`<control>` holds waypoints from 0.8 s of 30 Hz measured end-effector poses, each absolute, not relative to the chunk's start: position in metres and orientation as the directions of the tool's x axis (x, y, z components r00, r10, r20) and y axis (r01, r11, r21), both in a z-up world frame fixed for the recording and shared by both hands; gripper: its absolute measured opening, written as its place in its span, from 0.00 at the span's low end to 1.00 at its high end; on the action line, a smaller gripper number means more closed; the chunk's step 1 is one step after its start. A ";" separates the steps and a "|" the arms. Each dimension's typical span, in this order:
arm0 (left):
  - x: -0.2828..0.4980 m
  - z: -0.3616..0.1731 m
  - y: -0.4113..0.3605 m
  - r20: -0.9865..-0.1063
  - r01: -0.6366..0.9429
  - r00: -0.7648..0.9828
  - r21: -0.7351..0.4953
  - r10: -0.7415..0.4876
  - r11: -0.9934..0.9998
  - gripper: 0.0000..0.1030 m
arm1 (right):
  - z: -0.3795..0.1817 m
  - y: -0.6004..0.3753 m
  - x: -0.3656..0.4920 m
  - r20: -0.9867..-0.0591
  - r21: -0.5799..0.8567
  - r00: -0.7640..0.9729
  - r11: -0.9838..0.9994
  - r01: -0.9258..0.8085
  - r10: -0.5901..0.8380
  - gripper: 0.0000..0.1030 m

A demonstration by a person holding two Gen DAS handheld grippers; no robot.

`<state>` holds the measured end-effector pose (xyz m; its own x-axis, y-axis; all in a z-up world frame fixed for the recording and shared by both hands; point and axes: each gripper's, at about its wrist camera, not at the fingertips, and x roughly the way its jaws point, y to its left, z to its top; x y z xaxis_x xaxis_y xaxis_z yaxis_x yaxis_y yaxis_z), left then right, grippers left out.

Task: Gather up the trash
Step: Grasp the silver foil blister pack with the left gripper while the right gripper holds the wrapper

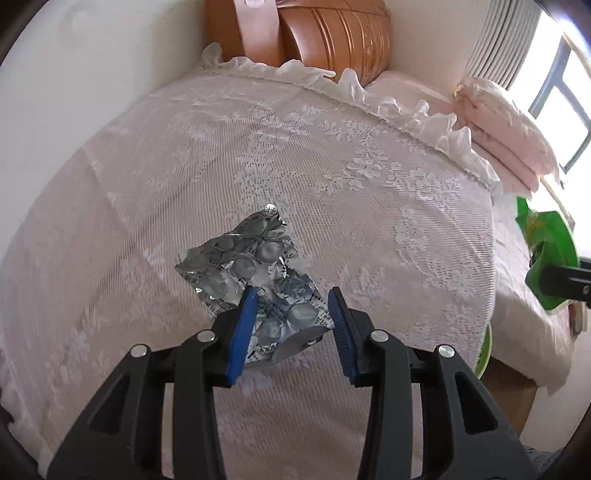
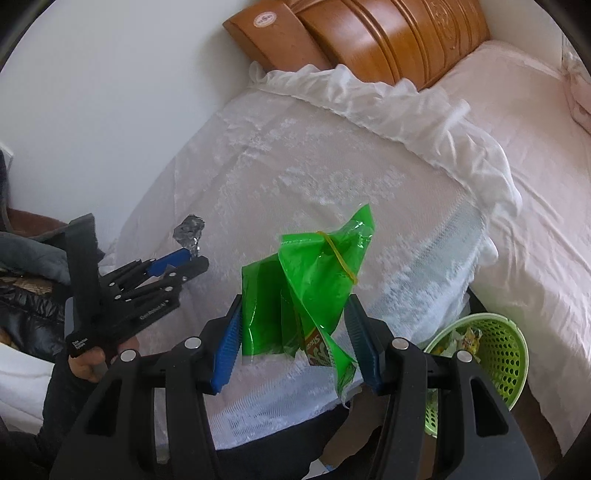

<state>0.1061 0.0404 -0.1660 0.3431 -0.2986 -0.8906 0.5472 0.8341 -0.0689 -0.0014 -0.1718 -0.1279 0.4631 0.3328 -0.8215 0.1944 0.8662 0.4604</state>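
On my left wrist view, the left claw (image 1: 291, 295) is spread open, its blue-padded fingers (image 1: 242, 325) straddling the near end of a crumpled silver foil blister pack (image 1: 255, 269) that lies flat on the white lace bed cover (image 1: 332, 177); I cannot tell whether either pad is touching the foil. The left pad overlaps the pack's near-left edge, and the right pad stands just beside its near-right corner. On my right wrist view, the right claw (image 2: 295, 314) is closed on a crinkled translucent green plastic snack wrapper (image 2: 306, 280), which stands up between the blue pads, with a thin yellow rubber band (image 2: 341, 262) looped across its upper part. The wrapper is raised off the lace cover, toward the cover's near edge. Taking the lace cover as my landmark: the green perforated plastic basket (image 2: 495, 350) sits off its near-right corner, low beside the bed, with scraps of paper and wrappers inside it; the carved brown wooden headboard (image 2: 388, 33) rises past its far edge; the pale pink bedsheet (image 2: 535, 166) spreads to its right beyond the ruffled white trim (image 2: 388, 99). The foil pack rests on the cover's left part, where the other claw also appears in the right wrist view, held by a bare hand (image 2: 88, 363).
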 end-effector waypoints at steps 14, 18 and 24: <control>0.070 -0.138 0.035 -0.869 0.561 0.371 -0.072 -0.328 0.825 0.33 | -0.130 -0.176 -0.028 -0.795 0.500 0.488 0.845 0.190 0.361 0.54; 0.069 -0.138 0.027 -0.864 0.552 0.393 -0.053 -0.316 0.832 0.33 | -0.125 -0.175 -0.031 -0.798 0.488 0.493 0.851 0.193 0.346 0.54; 0.068 -0.129 0.041 -0.859 0.584 0.432 0.037 -0.273 0.811 0.85 | -0.118 -0.169 -0.038 -0.800 0.479 0.498 0.856 0.194 0.335 0.54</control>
